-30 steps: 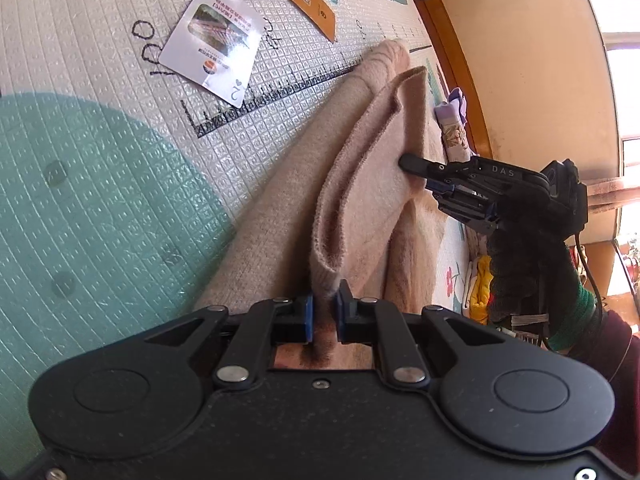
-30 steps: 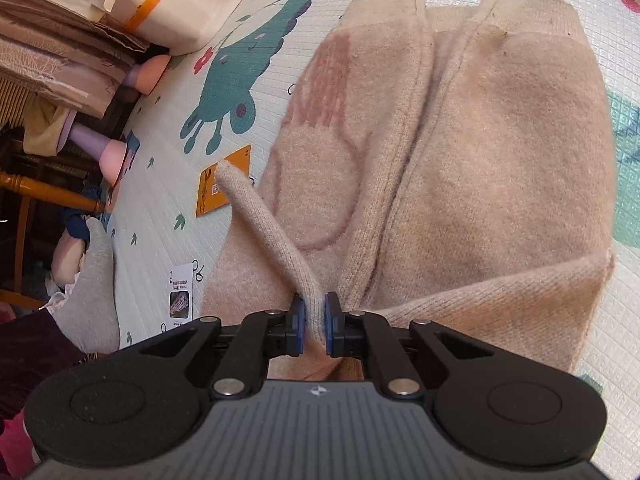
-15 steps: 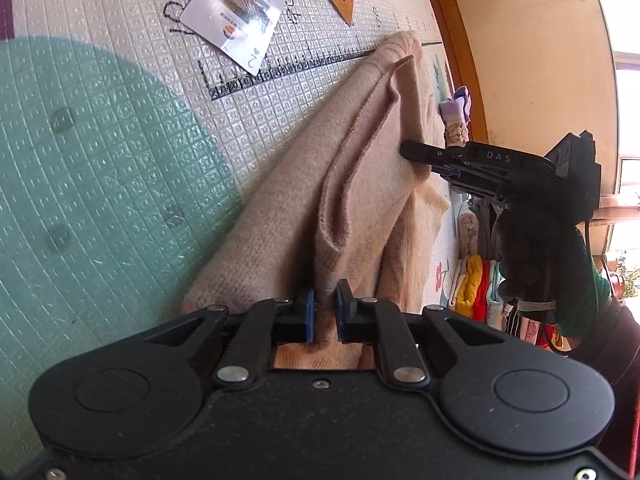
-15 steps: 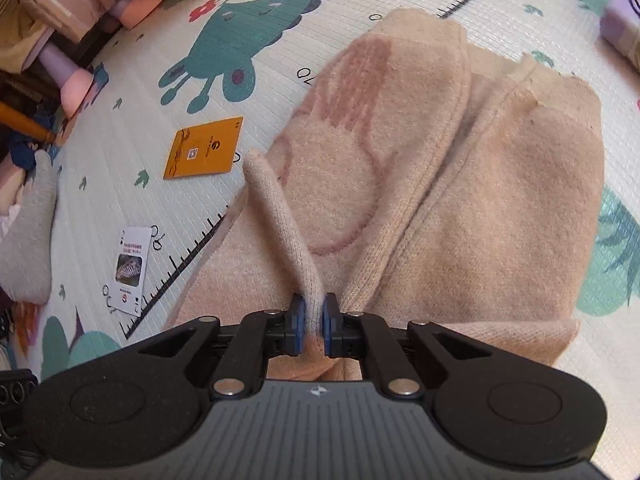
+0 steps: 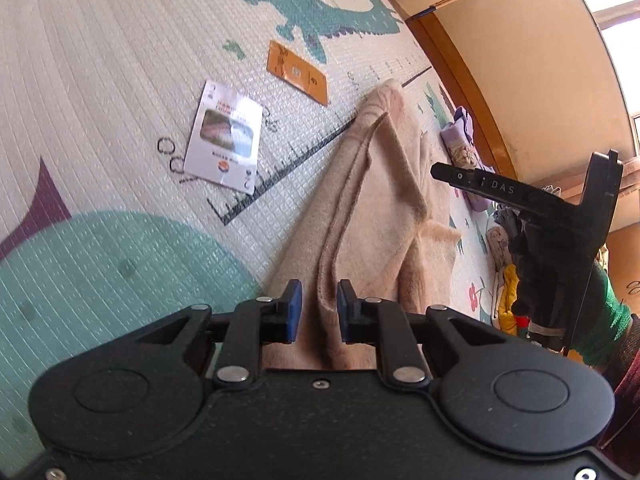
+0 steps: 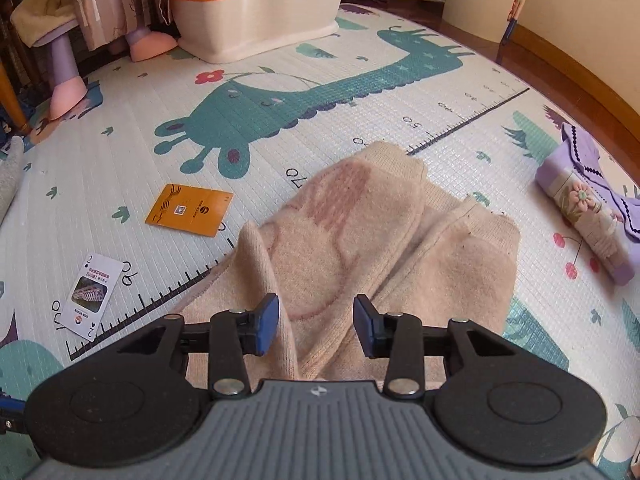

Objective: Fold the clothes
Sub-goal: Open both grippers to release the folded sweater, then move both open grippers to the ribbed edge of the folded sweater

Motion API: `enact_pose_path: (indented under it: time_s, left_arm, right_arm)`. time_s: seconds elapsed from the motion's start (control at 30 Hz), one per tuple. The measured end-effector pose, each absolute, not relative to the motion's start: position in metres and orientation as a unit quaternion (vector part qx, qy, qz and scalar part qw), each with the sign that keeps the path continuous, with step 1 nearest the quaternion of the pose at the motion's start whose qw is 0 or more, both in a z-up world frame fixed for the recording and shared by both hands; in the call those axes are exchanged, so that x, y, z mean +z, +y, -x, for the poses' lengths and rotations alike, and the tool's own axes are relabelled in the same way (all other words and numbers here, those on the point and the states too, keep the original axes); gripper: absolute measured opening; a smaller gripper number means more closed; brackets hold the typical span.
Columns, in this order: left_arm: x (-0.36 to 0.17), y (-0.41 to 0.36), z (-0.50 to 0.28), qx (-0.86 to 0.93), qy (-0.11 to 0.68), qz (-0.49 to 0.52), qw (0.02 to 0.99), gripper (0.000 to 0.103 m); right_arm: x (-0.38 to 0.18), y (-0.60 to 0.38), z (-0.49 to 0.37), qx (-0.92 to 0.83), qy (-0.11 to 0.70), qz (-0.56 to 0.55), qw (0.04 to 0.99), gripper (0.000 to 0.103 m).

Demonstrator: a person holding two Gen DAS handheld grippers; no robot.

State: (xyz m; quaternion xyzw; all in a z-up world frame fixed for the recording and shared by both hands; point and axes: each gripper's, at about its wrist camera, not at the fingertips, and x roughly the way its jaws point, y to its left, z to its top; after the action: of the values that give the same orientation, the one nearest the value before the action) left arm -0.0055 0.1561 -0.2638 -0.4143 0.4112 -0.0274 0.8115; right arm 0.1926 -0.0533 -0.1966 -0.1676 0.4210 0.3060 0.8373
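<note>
A beige knitted garment point(image 5: 372, 208) lies partly folded on the play mat point(image 5: 120, 60), with a raised ridge of cloth running along it. My left gripper point(image 5: 319, 306) is open; the ridge's edge stands loosely between its blue pads. In the right wrist view the same garment point(image 6: 400, 248) spreads ahead of my right gripper point(image 6: 316, 318), which is wide open with a cloth fold leaning against its left pad. In the left wrist view my right gripper point(image 5: 438, 170) appears side-on over the garment's far edge, held by a gloved hand point(image 5: 552, 264).
A playing card point(image 6: 90, 292) and an orange card point(image 6: 188, 210) lie on the mat point(image 6: 360, 92) left of the garment. A folded purple garment point(image 6: 584, 204) sits at the right. A white and orange plastic box point(image 6: 256, 4) stands at the back.
Both grippers have opened and let go of the beige garment. The lifted cloth has sunk back toward the mat, and the right gripper has tipped up to look across the room.
</note>
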Motion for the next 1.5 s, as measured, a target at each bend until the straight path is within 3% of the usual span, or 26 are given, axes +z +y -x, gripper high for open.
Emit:
enact_pose_path:
  time_s: [0.07,0.17,0.33,0.67,0.9,1.03,1.37,1.5]
  left_arm:
    - [-0.25,0.147,-0.004,-0.055,0.401,0.379,0.832,0.015]
    - [-0.239,0.118,-0.02,-0.098,0.407,0.298,0.858,0.015]
    - [-0.262,0.08,-0.025,-0.11,0.445,0.186,0.869,0.015]
    - [-0.283,0.089,-0.023,-0.09,0.44,0.19,0.873,0.009]
    - [-0.264,0.078,-0.012,-0.072,0.46,0.181,0.866,0.011]
    - [-0.249,0.068,-0.006,-0.08,0.461,0.159,0.869,0.033]
    - [-0.226,0.101,-0.011,0.017,0.478,0.169,0.862,0.037]
    - [-0.218,0.105,-0.025,0.005,0.5,0.114,0.858,0.037]
  right_arm:
    - [-0.196,-0.049,-0.18,0.331,0.396,0.191,0.835,0.031]
    - [-0.203,-0.043,-0.169,0.369,0.385,0.208,0.82,0.026]
    - [-0.233,-0.039,-0.164,0.379,0.391,0.214,0.811,0.023]
    - [-0.263,-0.046,-0.17,0.391,0.36,0.193,0.825,0.018]
    - [-0.237,-0.031,-0.169,0.351,0.397,0.233,0.816,0.019]
    - [-0.215,-0.061,-0.141,0.313,0.407,0.164,0.842,0.025]
    - [-0.22,-0.202,-0.049,0.128,0.5,-0.073,0.854,0.033]
    - [-0.23,-0.232,-0.013,0.101,0.526,-0.123,0.835,0.033]
